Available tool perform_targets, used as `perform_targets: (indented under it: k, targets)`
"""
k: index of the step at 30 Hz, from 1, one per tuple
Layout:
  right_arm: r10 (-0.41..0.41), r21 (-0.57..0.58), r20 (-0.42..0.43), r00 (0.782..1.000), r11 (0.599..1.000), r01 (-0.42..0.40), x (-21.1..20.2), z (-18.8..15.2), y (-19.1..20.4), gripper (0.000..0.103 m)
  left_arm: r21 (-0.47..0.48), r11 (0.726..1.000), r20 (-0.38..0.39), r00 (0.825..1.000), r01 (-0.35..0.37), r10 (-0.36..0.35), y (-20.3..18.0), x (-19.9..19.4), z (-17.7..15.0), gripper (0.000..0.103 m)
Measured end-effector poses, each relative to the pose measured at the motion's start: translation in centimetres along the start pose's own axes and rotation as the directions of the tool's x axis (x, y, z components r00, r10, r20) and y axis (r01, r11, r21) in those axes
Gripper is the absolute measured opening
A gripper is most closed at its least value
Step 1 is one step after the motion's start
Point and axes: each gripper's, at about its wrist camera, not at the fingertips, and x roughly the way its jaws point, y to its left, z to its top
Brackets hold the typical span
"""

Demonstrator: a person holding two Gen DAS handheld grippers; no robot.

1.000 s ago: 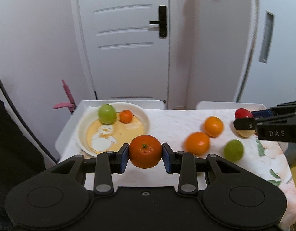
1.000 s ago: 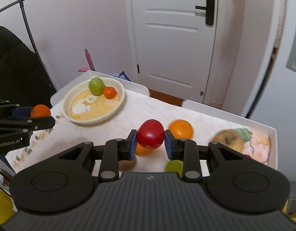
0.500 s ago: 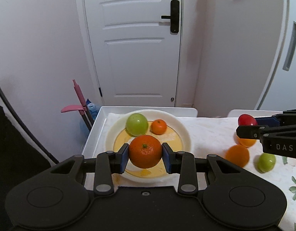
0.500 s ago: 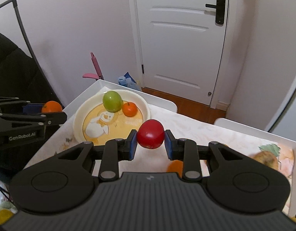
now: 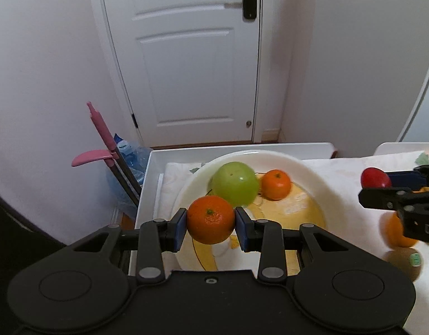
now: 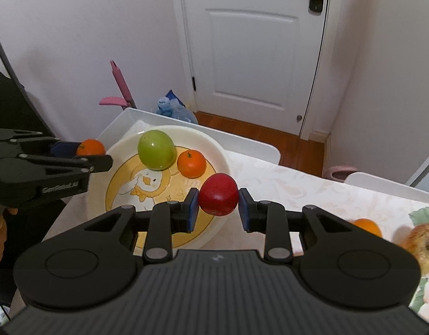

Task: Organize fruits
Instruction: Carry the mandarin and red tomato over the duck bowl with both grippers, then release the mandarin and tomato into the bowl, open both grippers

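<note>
We see the table (image 6: 312, 192) carrying the plate (image 5: 292, 164) at its far left corner, a green apple (image 5: 234, 182) and small tangerine (image 5: 276, 184) already on it. Our left gripper (image 5: 211, 220) clamps an orange (image 5: 211, 219) over the plate's near rim; the right gripper (image 6: 218, 195) clamps a red apple (image 6: 218, 194) at its right rim. Released together, the fruits might collide and roll off. Only the right view shows the duck print (image 6: 147, 184).

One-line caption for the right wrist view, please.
Right gripper carries a red apple toward the duck-print plate holding a green apple and small orange.
</note>
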Motion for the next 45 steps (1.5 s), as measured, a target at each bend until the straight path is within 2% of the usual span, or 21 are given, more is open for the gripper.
perform_targets:
  k: [5,11,13,14,15,21,28,34,36,39,45]
  targets:
    - [-0.016,0.013,-0.022,1.0,1.0,0.016,1.3,0.2,0.2,0.045,0.051,0.999,-0.032,0.999,0.008,-0.006,0.0,2.8,-0.1,0.04]
    - [-0.036,0.04,-0.036,0.999,0.999,0.038,2.0,0.2,-0.1,0.045,0.084,0.996,-0.065,0.998,0.011,-0.006,-0.5,4.2,-0.1,0.041]
    - [-0.039,0.047,-0.036,0.999,0.998,0.04,2.1,0.2,-0.1,0.045,0.092,0.996,-0.055,0.998,0.005,0.0,-0.6,3.9,-0.1,0.06]
    - [-0.038,0.05,-0.036,0.999,0.998,0.04,2.0,0.2,-0.1,0.045,0.093,0.996,-0.04,0.999,0.006,-0.002,-0.5,3.6,-0.1,0.078]
    - [-0.038,0.053,-0.034,0.999,0.998,0.039,2.0,0.3,-0.2,0.045,0.092,0.996,-0.023,1.0,0.005,-0.003,-0.5,3.1,-0.1,0.085]
    - [-0.044,0.054,-0.031,0.999,0.997,0.046,1.8,0.5,-0.3,0.045,0.087,0.996,-0.005,1.0,0.026,-0.026,-0.4,1.4,-0.1,0.088]
    - [-0.022,0.015,-0.027,0.999,1.0,0.023,2.2,0.8,0.0,0.045,0.028,0.999,0.005,1.0,0.029,-0.029,0.1,0.1,-0.9,0.09]
    - [-0.005,-0.052,-0.052,0.999,0.999,0.003,4.2,1.2,0.7,0.045,0.0,1.0,0.013,1.0,0.016,-0.016,0.5,-0.6,-1.2,0.091]
    - [0.0,-0.078,-0.06,0.998,0.997,-0.005,5.0,1.2,1.1,0.045,-0.007,1.0,0.015,1.0,0.001,-0.001,0.5,-0.8,-1.5,0.097]
    - [0.008,-0.121,-0.072,0.997,0.993,-0.017,6.0,1.2,1.8,0.045,-0.019,1.0,0.017,1.0,-0.004,0.004,0.7,-1.1,-1.9,0.098]
    - [0.024,-0.14,-0.084,0.996,0.989,-0.036,7.0,1.0,2.5,0.045,-0.036,0.999,0.002,1.0,-0.008,0.008,0.9,-1.2,-2.6,0.099]
